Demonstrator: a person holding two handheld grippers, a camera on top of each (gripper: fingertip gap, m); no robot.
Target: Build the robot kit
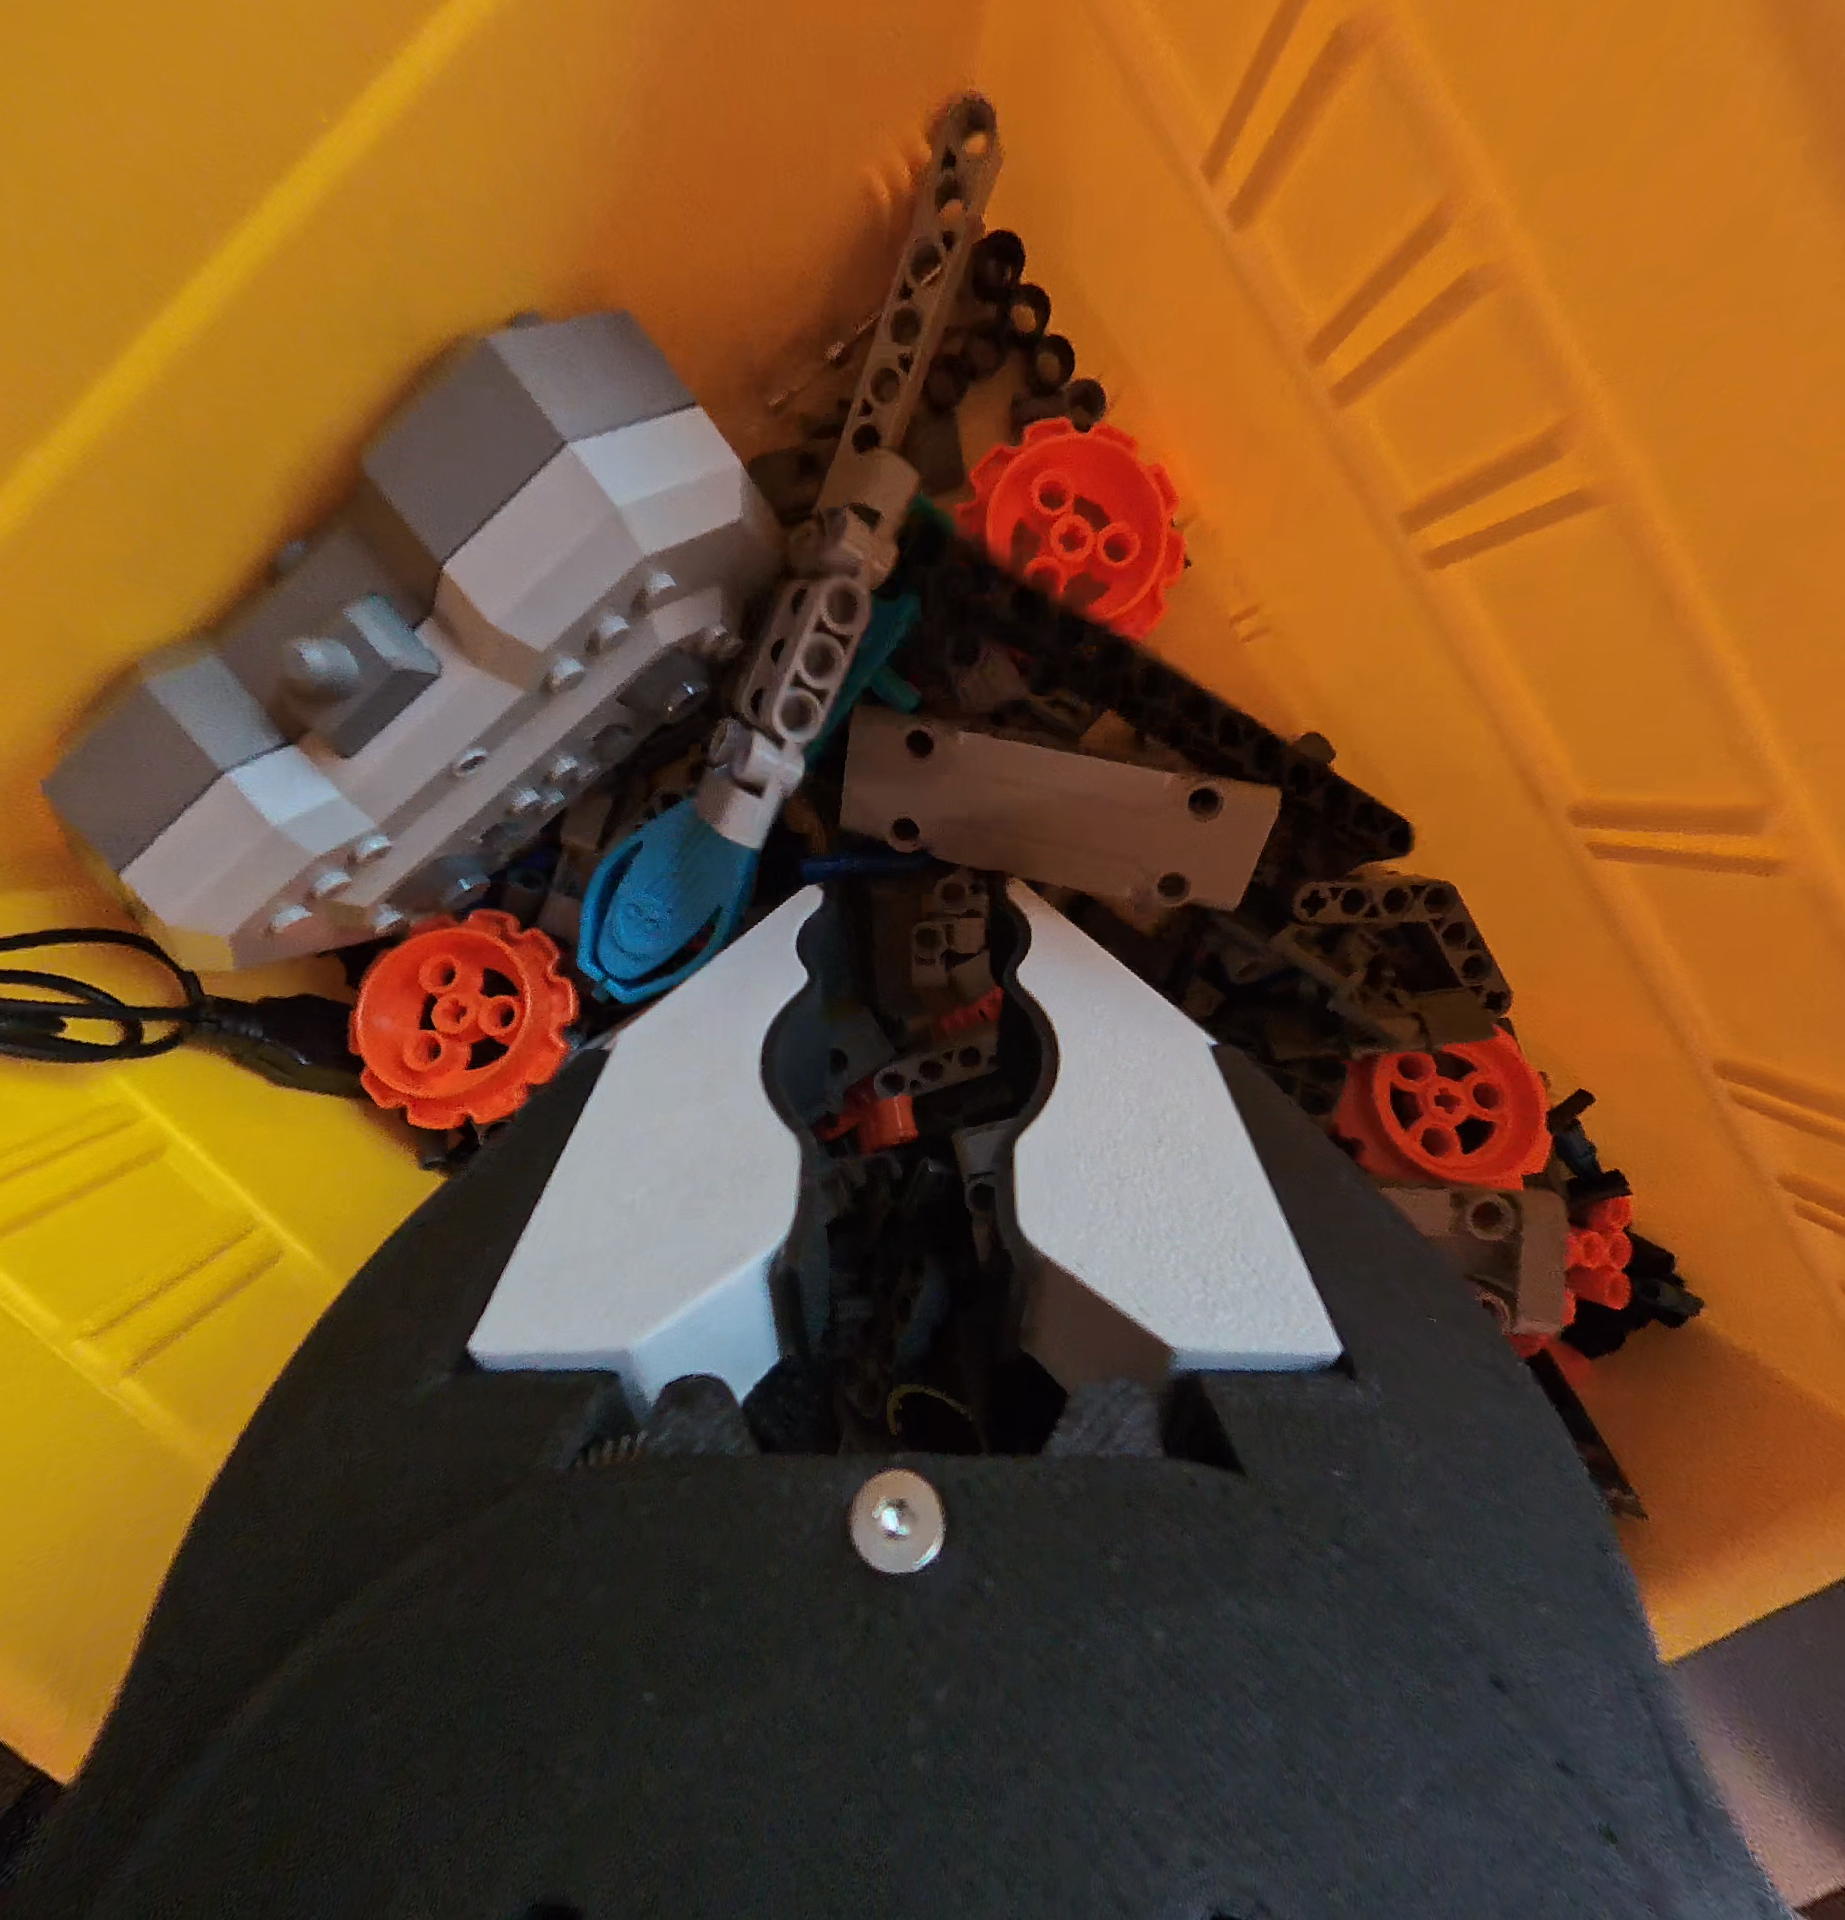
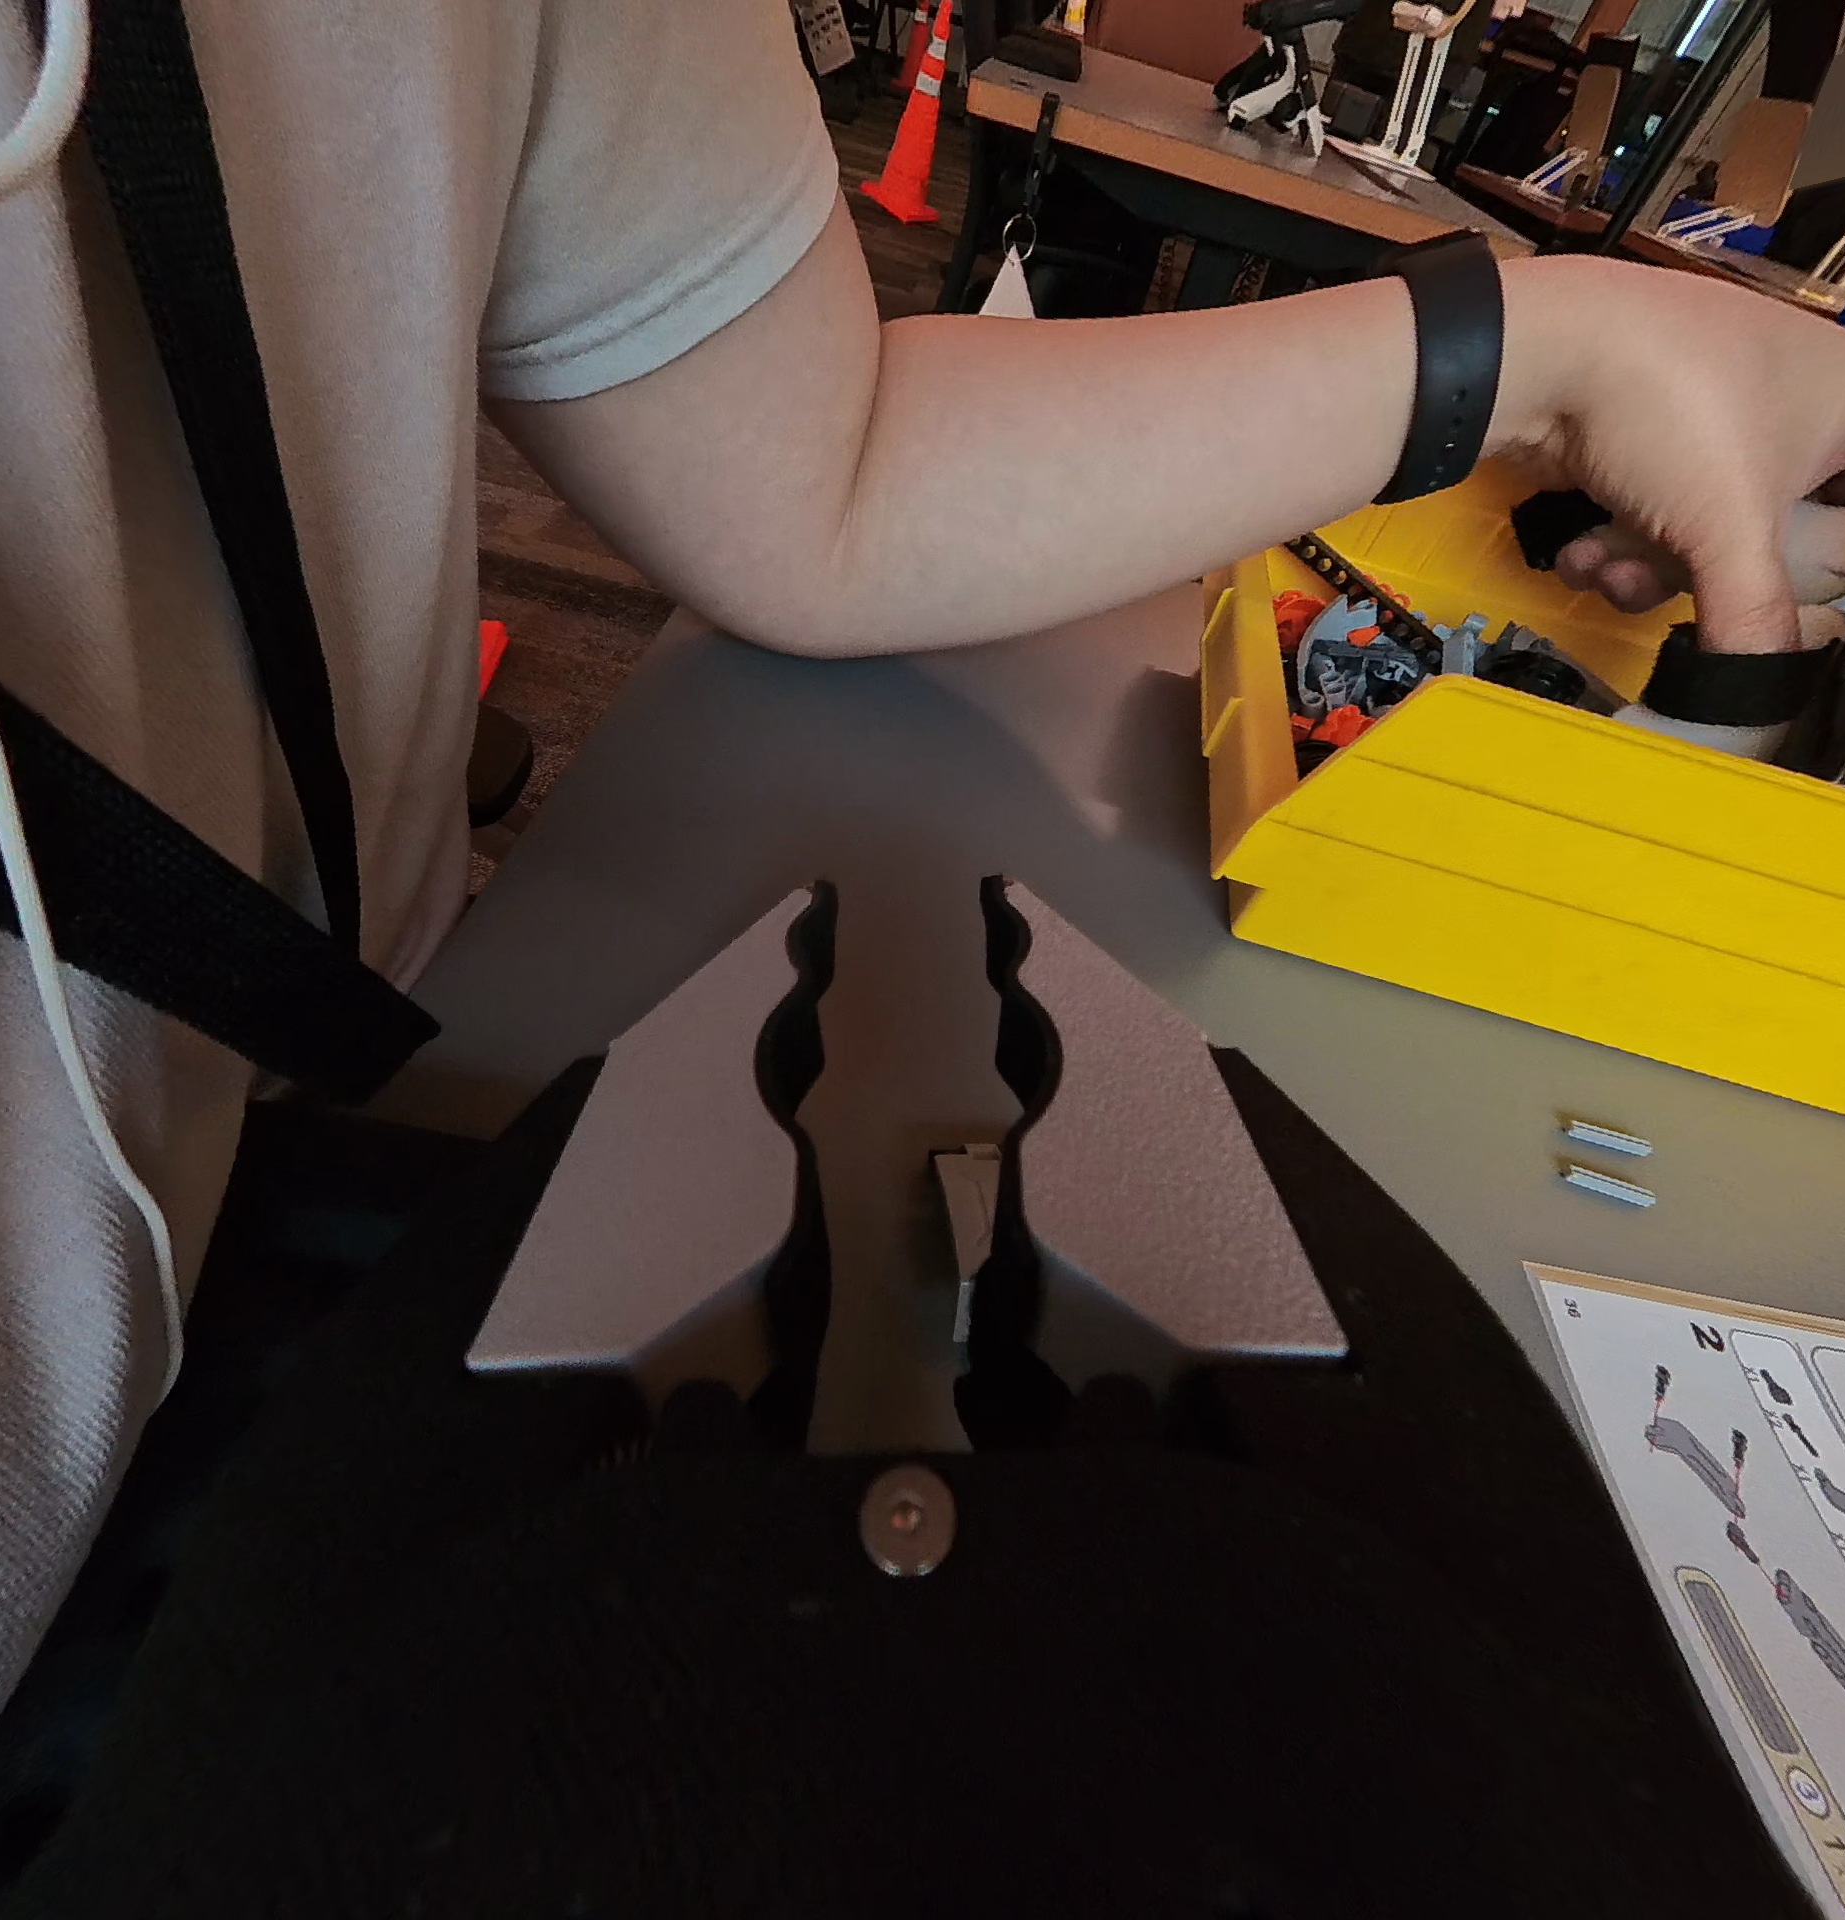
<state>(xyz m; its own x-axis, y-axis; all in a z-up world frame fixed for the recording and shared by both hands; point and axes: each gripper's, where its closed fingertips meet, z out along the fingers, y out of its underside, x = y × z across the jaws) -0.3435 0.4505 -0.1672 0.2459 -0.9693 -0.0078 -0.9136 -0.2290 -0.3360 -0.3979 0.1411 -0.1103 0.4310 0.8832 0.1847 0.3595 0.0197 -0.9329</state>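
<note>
Holds left gripper (image 1: pixel 913 894) spread and empty over jumbled building pieces in yellow plastic bin (image 1: pixel 378 208): blue claw-shaped piece (image 1: pixel 648 914) just left of tips, grey holed panel (image 1: pixel 1053 810) just ahead. Holds right gripper (image 2: pixel 907 894) spread above grey table (image 2: pixel 793 779) (small grey piece (image 2: pixel 965 1226) beside 1 finger, unclamped).

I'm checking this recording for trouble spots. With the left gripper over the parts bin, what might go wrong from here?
The open left gripper hangs over tangled small parts, so it might pinch several together. The black cable beside an orange gear could snag. The right gripper may drop the small grey piece against one finger.
</note>
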